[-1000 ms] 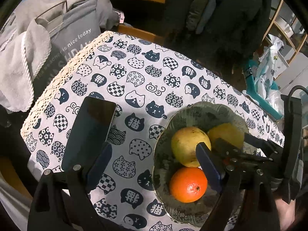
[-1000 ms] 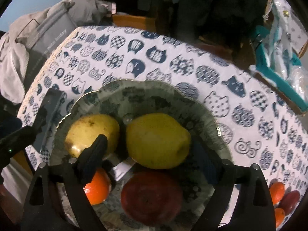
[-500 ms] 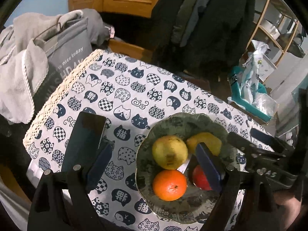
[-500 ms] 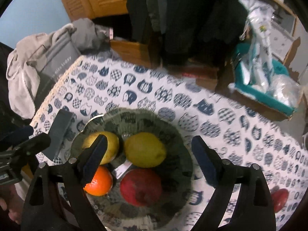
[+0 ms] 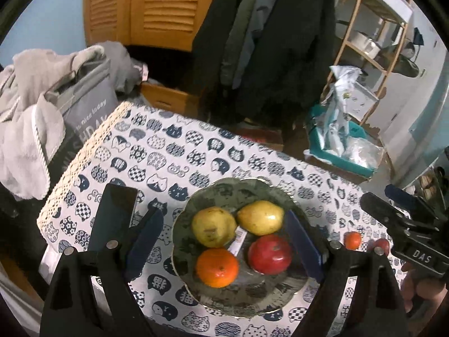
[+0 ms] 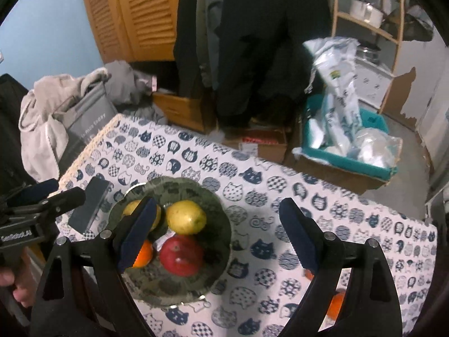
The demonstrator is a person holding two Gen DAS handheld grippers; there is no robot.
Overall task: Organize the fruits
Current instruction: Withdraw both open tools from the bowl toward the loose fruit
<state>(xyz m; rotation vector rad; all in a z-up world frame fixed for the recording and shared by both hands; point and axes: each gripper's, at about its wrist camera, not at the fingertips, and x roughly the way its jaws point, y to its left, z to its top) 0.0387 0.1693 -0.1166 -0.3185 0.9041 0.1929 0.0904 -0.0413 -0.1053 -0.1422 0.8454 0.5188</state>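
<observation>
Fruits are being gathered in the green plate point(image 5: 283, 300) on the surface point(image 5: 179, 151): left to right, a pear point(image 5: 213, 230), an orange point(image 5: 217, 267), a second pear point(image 5: 261, 217) and a red apple point(image 5: 270, 253), while small fruits point(image 5: 353, 240) are lying loose to the right. Both the left tongs point(image 5: 224, 247) and right tongs point(image 6: 219, 236) are being held open and empty above the plate. By judgement, the loose pieces should be approached from above, pinched gently and set into the free gaps.

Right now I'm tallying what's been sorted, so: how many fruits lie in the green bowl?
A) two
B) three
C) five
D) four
D: the bowl holds two yellow pears, an orange and a red apple, four in all.
</observation>
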